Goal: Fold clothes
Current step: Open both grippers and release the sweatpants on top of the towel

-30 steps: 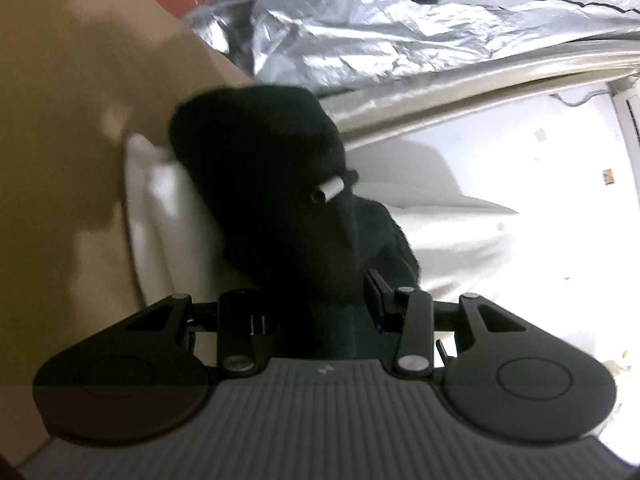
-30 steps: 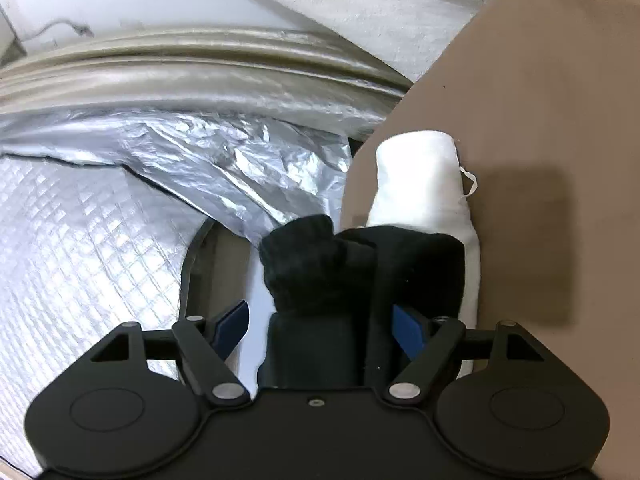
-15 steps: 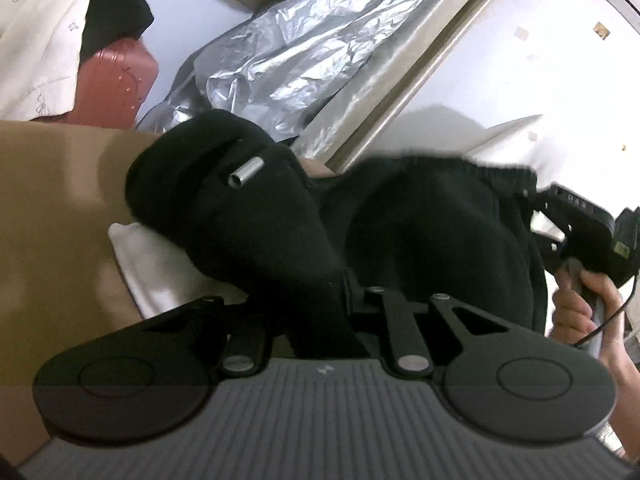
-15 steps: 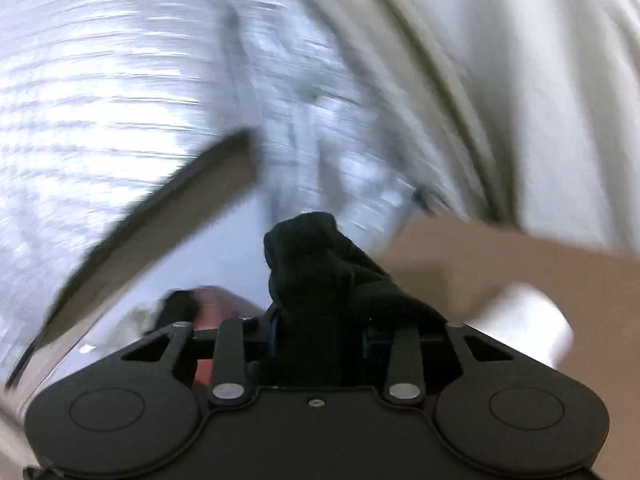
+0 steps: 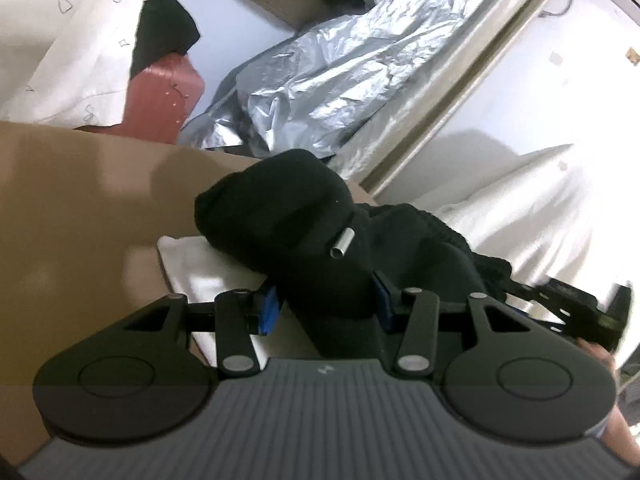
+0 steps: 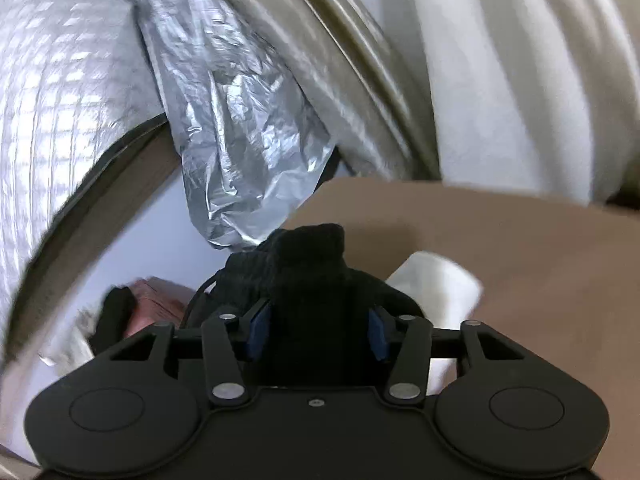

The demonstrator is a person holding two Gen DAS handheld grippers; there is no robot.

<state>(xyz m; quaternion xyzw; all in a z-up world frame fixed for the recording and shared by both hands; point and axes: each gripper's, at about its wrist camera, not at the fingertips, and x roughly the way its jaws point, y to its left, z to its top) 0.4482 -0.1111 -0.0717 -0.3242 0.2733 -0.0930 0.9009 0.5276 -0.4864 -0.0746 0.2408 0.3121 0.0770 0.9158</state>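
A black knit garment (image 5: 288, 216) with a small metal cord tip (image 5: 342, 243) lies bunched over a folded white garment (image 5: 196, 264) on the brown table (image 5: 80, 208). My left gripper (image 5: 324, 306) has its jaws part-way apart with the black fabric between them; the fabric hides the fingertips. In the right wrist view my right gripper (image 6: 316, 330) stands the same way around another part of the black garment (image 6: 308, 260), with the white garment (image 6: 436, 276) just right of it. The right gripper also shows at the left wrist view's right edge (image 5: 560, 300).
Crinkled silver foil sheeting (image 5: 328, 80) and a metal rail (image 5: 472, 76) lie behind the table's far edge. A red case (image 5: 160, 100) with white and black clothes on it stands at the back left. White cloth (image 6: 520, 80) hangs at the right.
Both grippers' jaws have widened since half a second ago, when they were pinched tight on the black garment. The garment has dropped from its lifted, spread state onto the white garment.
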